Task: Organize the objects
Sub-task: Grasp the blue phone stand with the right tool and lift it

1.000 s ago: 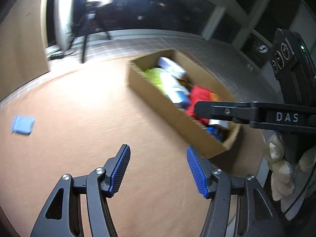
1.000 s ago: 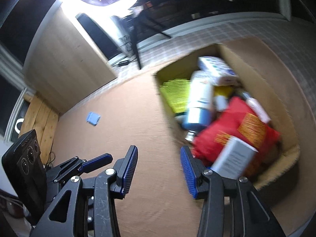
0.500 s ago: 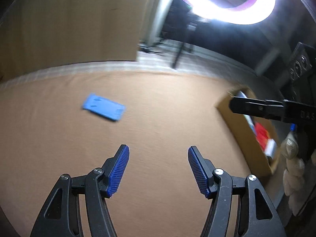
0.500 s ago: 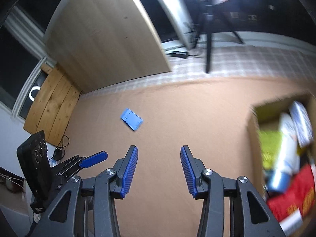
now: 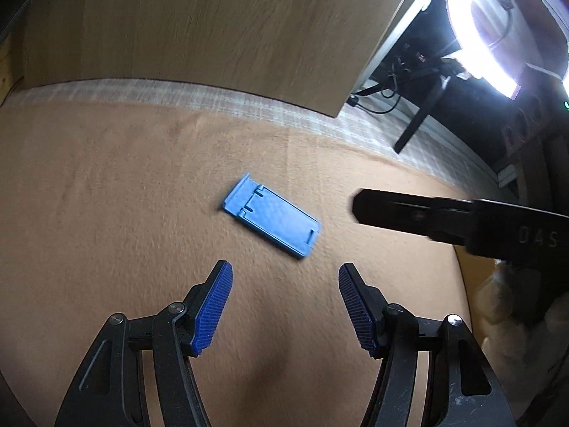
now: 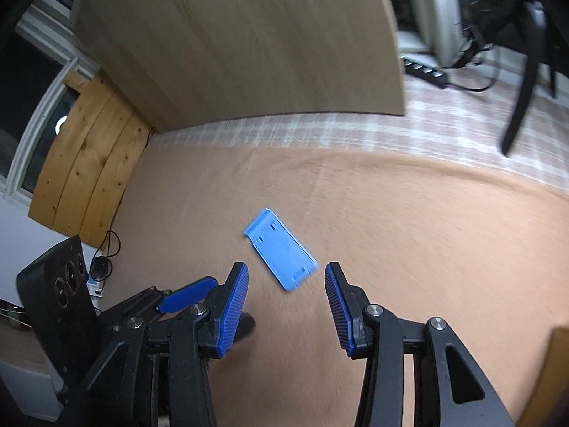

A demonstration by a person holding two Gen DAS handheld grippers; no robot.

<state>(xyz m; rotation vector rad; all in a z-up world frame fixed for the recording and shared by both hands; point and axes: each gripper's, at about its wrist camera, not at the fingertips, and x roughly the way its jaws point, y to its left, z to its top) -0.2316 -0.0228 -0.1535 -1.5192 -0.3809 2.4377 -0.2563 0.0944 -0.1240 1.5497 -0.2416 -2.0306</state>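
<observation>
Tan cloth (image 5: pixel 106 213) covers the work surface in both wrist views, soft and faintly creased. In the right wrist view, at far left, a dark window with a white frame (image 6: pixel 25 131) stands behind a pine plank panel (image 6: pixel 89 163), and a cable (image 6: pixel 106 252) hangs below it. A big pale wood board (image 6: pixel 231 42) leans upright behind the cloth; the same board (image 5: pixel 213 28) fills the top of the left wrist view. Between board and cloth runs a strip of white checked fabric (image 6: pixel 391 124). Further right in that view lie a black power strip (image 6: pixel 426 71) and a dark tripod leg (image 6: pixel 522 89). In the left wrist view a lit ring light (image 5: pixel 505 35) glares at upper right above its black stand (image 5: pixel 423 114).

Flat on the cloth lies a blue card (image 5: pixel 272 220), a thin rectangle with small slots, turned at a slant and touching nothing else. It sits just ahead of the left gripper (image 5: pixel 284 306), whose blue pads (image 5: pixel 213 313) stand spread and empty, above the cloth. In the right wrist view the card (image 6: pixel 281 258) lies just ahead of the right gripper (image 6: pixel 286 306), its near end about between the tips; these pads (image 6: pixel 231 313) are also apart with nothing pinched. That gripper's black finger (image 5: pixel 409 210) reaches in from the right in the left wrist view, with a pale gloved hand (image 5: pixel 505 316) below it. The left gripper's body (image 6: pixel 89 306) shows at lower left of the right wrist view.

A brown cardboard corner (image 6: pixel 554 373) shows at the right edge of the right wrist view; what is in it cannot be seen.
</observation>
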